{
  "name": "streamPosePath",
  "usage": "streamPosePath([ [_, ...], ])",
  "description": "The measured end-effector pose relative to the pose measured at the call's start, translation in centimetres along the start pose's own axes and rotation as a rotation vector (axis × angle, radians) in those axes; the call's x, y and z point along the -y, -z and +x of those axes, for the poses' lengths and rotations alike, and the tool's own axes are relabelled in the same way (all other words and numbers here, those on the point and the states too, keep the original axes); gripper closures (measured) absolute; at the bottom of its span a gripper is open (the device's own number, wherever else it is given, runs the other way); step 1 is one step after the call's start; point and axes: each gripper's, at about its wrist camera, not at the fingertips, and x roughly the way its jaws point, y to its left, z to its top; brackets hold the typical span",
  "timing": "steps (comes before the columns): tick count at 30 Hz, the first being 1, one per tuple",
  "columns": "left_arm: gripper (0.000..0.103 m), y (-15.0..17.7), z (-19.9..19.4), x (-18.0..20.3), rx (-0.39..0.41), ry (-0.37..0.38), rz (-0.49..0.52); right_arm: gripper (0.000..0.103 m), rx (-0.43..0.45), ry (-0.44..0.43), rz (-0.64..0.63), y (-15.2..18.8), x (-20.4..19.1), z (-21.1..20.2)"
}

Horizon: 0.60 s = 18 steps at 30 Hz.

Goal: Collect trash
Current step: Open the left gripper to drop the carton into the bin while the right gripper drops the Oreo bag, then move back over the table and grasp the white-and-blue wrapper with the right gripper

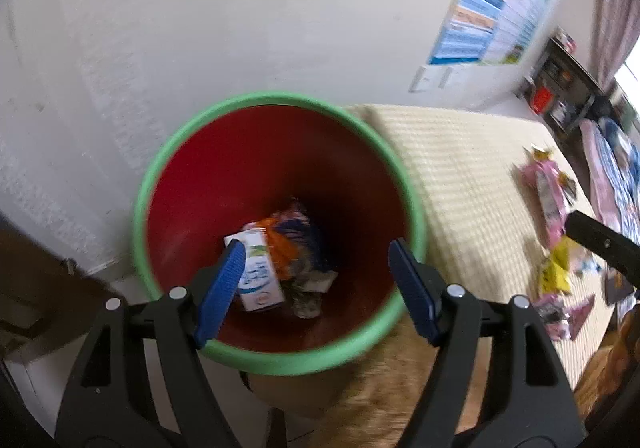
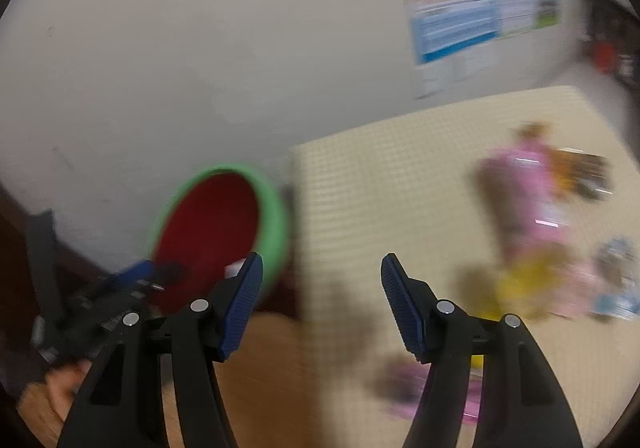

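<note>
Red-walled bin holds a carton beneath our left gripper, jaws apart and empty; right gripper, jaws apart, faces wrappers on the mat. Blur suggests haste: a grab could miss.
</note>
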Motion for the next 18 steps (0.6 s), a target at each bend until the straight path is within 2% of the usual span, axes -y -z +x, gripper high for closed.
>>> streamPosePath([
  [6, 0.032, 0.7, -0.1, 5.1, -0.024, 0.05, 0.121, 0.04, 0.111, 0.219, 0.102, 2.5, 9.6, -6.3],
  [11, 0.032, 1.6, -0.5, 9.5, -0.037, 0.089, 0.236, 0.04, 0.09, 0.392, 0.178, 3.4, 17.4, -7.3],
  [14, 0.032, 1.7, -0.6, 11.6, -0.058, 0.125, 0.255, 0.04, 0.045, 0.414, 0.232, 3.8, 20.9, -6.3],
  [18, 0.032, 1.5, -0.8, 14.7, -0.077, 0.198, 0.283, 0.04, 0.012, 0.381, 0.276, 4.0, 23.6, -4.6],
])
